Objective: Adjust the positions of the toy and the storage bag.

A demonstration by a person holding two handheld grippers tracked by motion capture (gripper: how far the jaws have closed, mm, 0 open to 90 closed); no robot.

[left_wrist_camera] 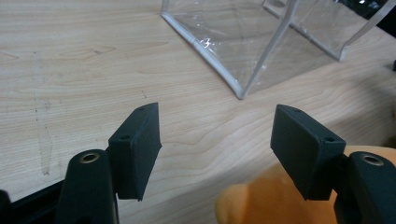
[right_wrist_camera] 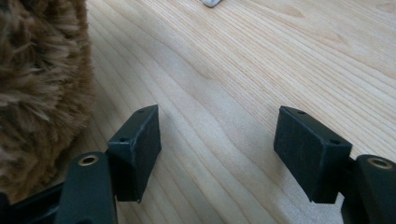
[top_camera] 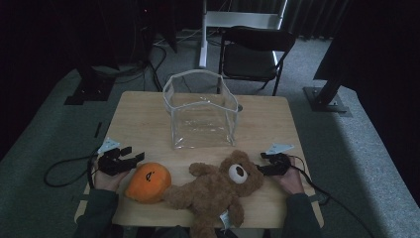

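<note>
A brown teddy bear (top_camera: 218, 191) lies on its back at the front middle of the wooden table (top_camera: 138, 124). An orange round plush (top_camera: 148, 182) sits just left of the bear. A clear plastic bag (top_camera: 200, 111) stands open-topped at the table's middle. My left gripper (top_camera: 130, 157) rests at the front left, open, with the orange plush (left_wrist_camera: 266, 200) under its right jaw and the clear bag (left_wrist_camera: 261, 42) ahead. My right gripper (top_camera: 264, 165) is open at the front right, beside the bear's head (right_wrist_camera: 37, 88), with bare wood between its jaws.
A black folding chair (top_camera: 252, 52) and a white stand (top_camera: 203, 34) are on the carpet beyond the table's far edge. Black cables (top_camera: 64, 171) trail off both sides of the table. Dark equipment bases stand at the far left and right.
</note>
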